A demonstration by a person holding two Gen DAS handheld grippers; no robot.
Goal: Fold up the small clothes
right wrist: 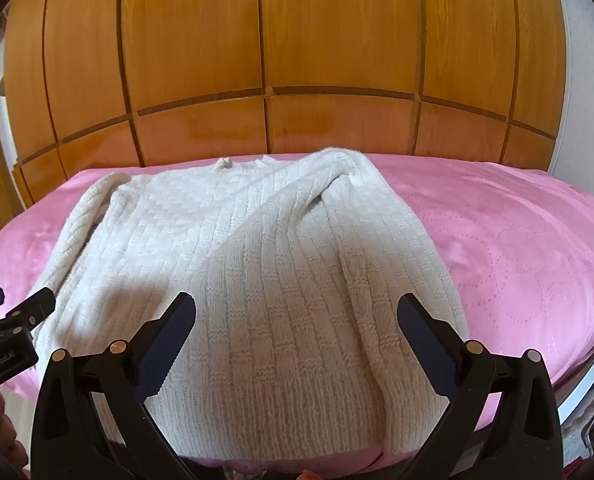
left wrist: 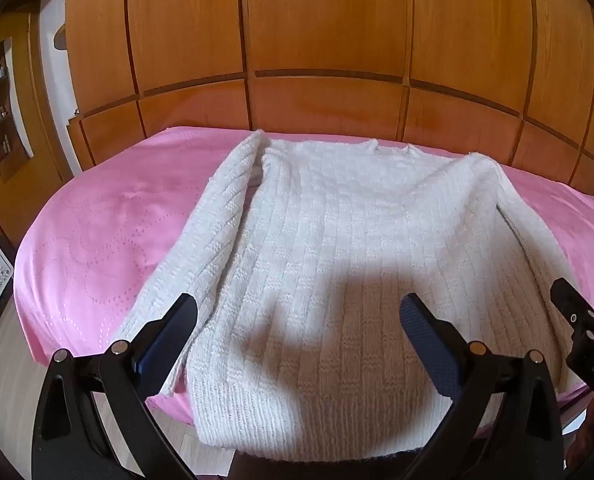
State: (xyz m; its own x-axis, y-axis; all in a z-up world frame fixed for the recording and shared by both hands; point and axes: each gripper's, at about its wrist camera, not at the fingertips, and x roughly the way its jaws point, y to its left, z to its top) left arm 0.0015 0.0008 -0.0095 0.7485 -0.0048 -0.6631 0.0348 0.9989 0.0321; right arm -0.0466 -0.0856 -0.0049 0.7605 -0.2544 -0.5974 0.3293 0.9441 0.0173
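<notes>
A white ribbed sweater [left wrist: 329, 264] lies flat on a pink cover [left wrist: 97, 248], neckline at the far edge and hem overhanging the near edge. In the left wrist view its left sleeve [left wrist: 201, 248] runs down beside the body toward the near left, and the right sleeve [left wrist: 537, 248] follows the right side. In the right wrist view the right sleeve [right wrist: 377, 264] lies along the body's right edge, bunched at the shoulder. The left gripper [left wrist: 297, 320] hovers above the hem, tongs spread wide and holding nothing; a shadow falls on the knit between them. The right gripper [right wrist: 297, 320] hovers likewise over the lower body, tongs spread and empty. Each gripper appears at the margin of the other's view, the right gripper [left wrist: 585, 300] to the right, the left gripper [right wrist: 17, 300] to the left. A wooden panelled wardrobe [left wrist: 329, 40] stands behind the far edge of the cover.
</notes>
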